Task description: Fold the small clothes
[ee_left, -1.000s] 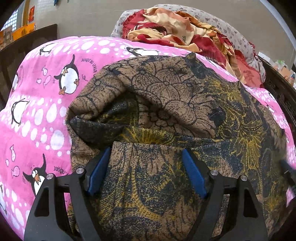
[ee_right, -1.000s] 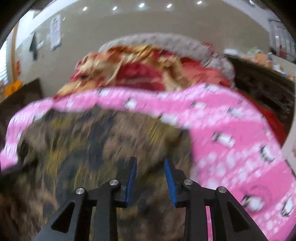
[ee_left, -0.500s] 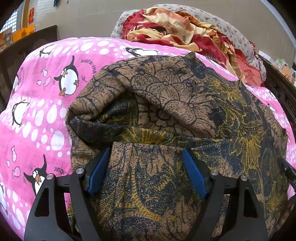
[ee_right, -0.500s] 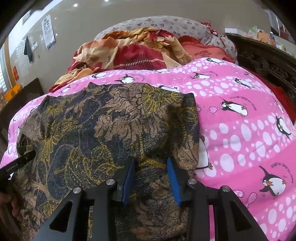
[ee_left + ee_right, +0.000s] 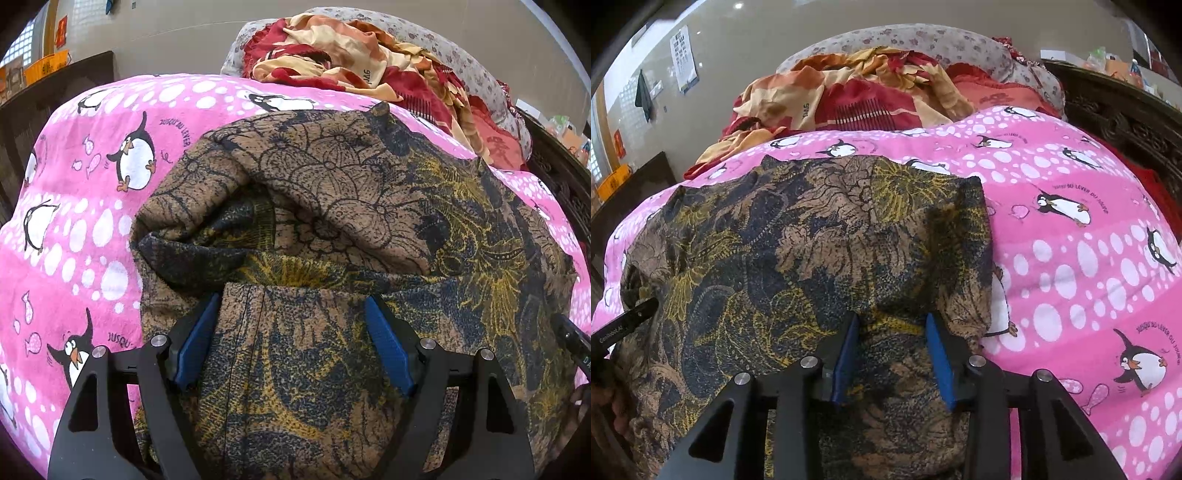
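Note:
A brown, navy and yellow floral garment (image 5: 351,206) lies bunched on the pink penguin blanket (image 5: 85,229); it also shows in the right wrist view (image 5: 798,251). My left gripper (image 5: 293,314) is wide open, its blue fingers either side of a fold at the garment's near left edge. My right gripper (image 5: 892,334) is open, narrower, with fabric bulging between its fingers near the garment's right edge. Each gripper's tip shows at the edge of the other's view.
A heap of red and cream bedding (image 5: 354,62) and a grey floral pillow (image 5: 923,40) lie at the far end of the blanket (image 5: 1089,258). Dark carved furniture (image 5: 1126,122) runs along the right side.
My right gripper swung down from a blurred raised view onto the garment's right edge and opened a little wider. My left gripper has barely moved.

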Tool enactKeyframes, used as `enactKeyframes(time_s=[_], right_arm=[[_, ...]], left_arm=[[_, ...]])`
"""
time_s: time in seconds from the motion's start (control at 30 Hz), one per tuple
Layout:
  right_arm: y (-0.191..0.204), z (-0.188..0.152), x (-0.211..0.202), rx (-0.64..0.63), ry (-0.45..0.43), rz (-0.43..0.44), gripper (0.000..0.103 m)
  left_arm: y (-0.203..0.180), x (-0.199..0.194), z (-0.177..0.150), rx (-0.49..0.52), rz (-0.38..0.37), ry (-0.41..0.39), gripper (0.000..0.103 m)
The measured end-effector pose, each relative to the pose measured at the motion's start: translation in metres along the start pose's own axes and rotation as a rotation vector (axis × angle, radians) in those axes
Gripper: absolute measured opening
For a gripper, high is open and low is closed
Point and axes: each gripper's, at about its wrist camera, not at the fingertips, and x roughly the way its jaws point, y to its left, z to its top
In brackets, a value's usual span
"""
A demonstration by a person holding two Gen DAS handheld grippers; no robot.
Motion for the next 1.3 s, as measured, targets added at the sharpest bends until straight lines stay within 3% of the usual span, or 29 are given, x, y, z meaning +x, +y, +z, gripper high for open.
enactKeyframes(time_s=[0.57,0.67,0.73,0.83,0.9,1.0,1.17,1.3], right_arm=[[0.003,0.001,-0.002,-0.005,-0.008,-0.002,0.039],[0.002,0.007,-0.011,-0.036,0.023,0.080,0.057],[-0.006,0.010,-0.035,-0.033,-0.008,0.077,0.052],[-0.017,-0.002,-0.065,-0.041,-0.062,0.174,0.050],[-0.005,-0.018,-0.061,-0.097,-0.001,0.230,0.046],[0.009,-0.039,-0.038,-0.179,0.085,0.170,0.045],[0.023,-0.040,-0.039,-0.198,0.084,0.165,0.051],[0.026,-0.045,-0.041,-0.182,0.082,0.173,0.052]], left_arm=[[0.002,0.000,0.000,-0.001,-0.008,-0.003,0.080],[0.002,-0.001,0.000,0.000,-0.006,-0.002,0.080],[0.002,-0.001,0.000,0.003,-0.002,-0.001,0.080],[0.001,-0.001,-0.001,0.004,0.000,0.000,0.080],[0.001,-0.001,-0.001,0.005,0.001,0.000,0.080],[0.001,-0.002,-0.001,0.000,-0.011,-0.001,0.080],[0.004,-0.030,-0.004,0.007,-0.054,0.003,0.080],[0.000,-0.060,-0.024,0.043,-0.095,-0.018,0.080]])
